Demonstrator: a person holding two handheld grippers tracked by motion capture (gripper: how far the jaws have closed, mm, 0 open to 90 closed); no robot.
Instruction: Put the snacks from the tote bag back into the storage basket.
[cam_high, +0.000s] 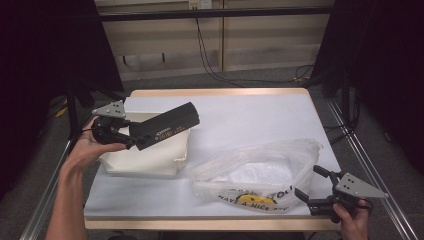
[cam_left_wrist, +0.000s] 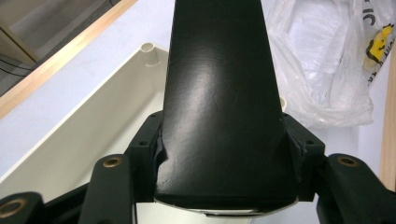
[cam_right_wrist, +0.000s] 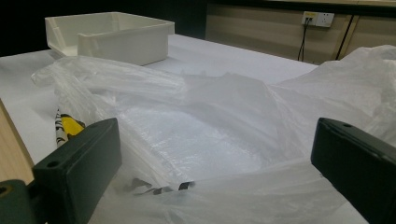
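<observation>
My left gripper (cam_high: 133, 136) is shut on the near end of a long black box (cam_high: 167, 125) and holds it tilted in the air above a white plastic bin (cam_high: 165, 157) at the table's left. In the left gripper view the black box (cam_left_wrist: 219, 93) runs away from the gripper (cam_left_wrist: 224, 161), with the bin's (cam_left_wrist: 88, 126) hollow below it. My right gripper (cam_high: 308, 181) stands open at the front right, at the edge of a crumpled clear plastic bag (cam_high: 255, 170) with yellow and black print. In the right gripper view the bag (cam_right_wrist: 210, 126) lies between the gripper's (cam_right_wrist: 215, 172) wide jaws.
The white-topped table (cam_high: 240, 115) has a wooden rim. Its back half and right side are bare. Cables (cam_high: 210, 60) run over the floor behind it. The bin (cam_right_wrist: 112, 35) stands beyond the bag in the right gripper view. The bag (cam_left_wrist: 327, 65) lies right of the box.
</observation>
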